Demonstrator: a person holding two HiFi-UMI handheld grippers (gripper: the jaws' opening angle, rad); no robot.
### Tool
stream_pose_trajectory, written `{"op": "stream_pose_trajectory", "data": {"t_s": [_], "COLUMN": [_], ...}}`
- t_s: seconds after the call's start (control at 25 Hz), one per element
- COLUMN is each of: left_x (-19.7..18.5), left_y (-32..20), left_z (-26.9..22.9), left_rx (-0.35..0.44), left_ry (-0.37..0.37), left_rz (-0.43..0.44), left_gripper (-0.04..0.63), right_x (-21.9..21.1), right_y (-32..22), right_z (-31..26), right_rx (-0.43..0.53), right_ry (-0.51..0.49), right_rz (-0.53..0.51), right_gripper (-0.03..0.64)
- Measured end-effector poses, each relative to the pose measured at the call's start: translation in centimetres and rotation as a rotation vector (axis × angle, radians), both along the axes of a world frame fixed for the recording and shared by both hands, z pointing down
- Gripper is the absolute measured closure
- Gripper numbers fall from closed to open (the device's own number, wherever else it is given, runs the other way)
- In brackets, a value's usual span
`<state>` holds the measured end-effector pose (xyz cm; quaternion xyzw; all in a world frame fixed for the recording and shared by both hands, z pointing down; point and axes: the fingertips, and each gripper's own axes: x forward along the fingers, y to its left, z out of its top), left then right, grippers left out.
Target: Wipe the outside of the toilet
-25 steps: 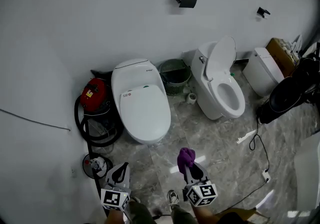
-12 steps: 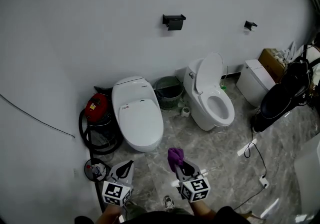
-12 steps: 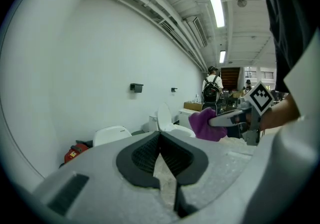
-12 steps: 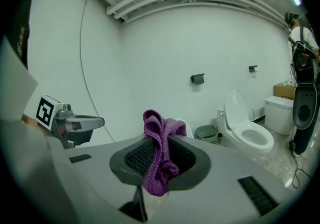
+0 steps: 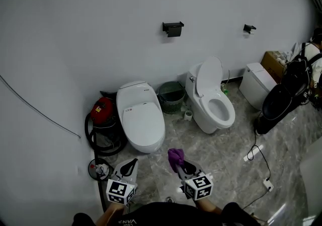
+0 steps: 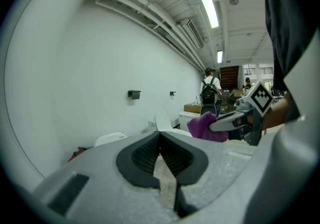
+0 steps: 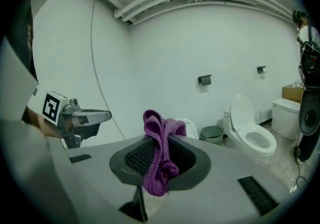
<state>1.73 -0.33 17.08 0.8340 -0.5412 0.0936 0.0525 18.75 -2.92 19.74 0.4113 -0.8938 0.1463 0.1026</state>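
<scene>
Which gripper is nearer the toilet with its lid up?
Right. The right gripper, holding a purple cloth, is short of the toilet and leftward; the left gripper is farther left.

Ahead of me a red vacuum cleaner (image 5: 102,110) sits against the wall (image 5: 75,28). A green waste basket (image 5: 171,96) stands farther right, below a black wall holder (image 5: 172,28). A black bag (image 5: 278,104) rests far right.

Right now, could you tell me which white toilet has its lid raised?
The white toilet right of the green mesh bin; the toilet by the red vacuum is shut.
</scene>
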Motion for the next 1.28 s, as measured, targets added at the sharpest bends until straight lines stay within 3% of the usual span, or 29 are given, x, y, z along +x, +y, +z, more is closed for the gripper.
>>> {"op": "stream_pose_trajectory", "data": {"t_s": [0.48,0.92,1.28], "left_x": [-0.1,-1.0,-0.2], "left_y": [3.2,2.7,2.8], "left_z": [0.3,0.2,0.8], "left_rx": [0.008,0.022,0.026], "left_ry": [-0.004,0.022,0.039], "left_rz": [-0.054,-0.108,-0.080], "left_gripper": [0.594,0.594,0.594], "right_x": [0.0,-0.9,-1.3], "right_y": [0.8,-0.1,0.2], "right_z": [-0.7,-1.8,-1.7], "right_rx": [0.042,0.078,0.086], "right_ry": [-0.003,0.008,0.014], "right_rz": [-0.050,-0.075,-0.076], "right_gripper": [0.549,0.551,0.551]}}
